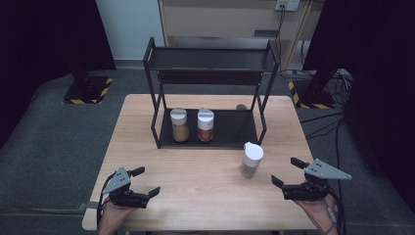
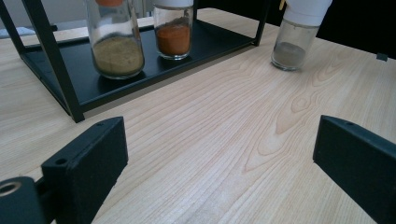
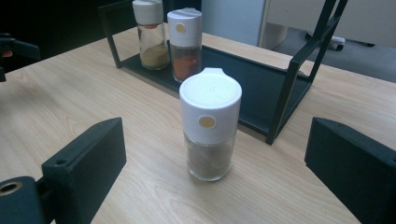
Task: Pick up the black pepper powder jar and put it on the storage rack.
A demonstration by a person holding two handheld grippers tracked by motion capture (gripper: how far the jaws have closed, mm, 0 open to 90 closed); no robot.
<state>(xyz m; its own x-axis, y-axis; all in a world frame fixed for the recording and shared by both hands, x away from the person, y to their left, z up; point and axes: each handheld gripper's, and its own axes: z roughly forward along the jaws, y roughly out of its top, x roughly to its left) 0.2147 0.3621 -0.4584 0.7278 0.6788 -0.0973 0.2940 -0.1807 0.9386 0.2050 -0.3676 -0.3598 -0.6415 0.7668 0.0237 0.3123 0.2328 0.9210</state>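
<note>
1. Left gripper sits low at the near-left corner of the desk, hand underneath, jaws spread wide with nothing but bare wood between them.
2. On the rack bottom shelf: a tan spice jar and a reddish spice jar, side by side (the left gripper view chops off both caps).
3. The white-capped shaker stands upright on the desk just in front of the rack's right leg; the right gripper view shows a yellow dot on its cap.
4. Right gripper hangs near-right, jaws wide apart, shaker ahead of them, not touched.
</note>
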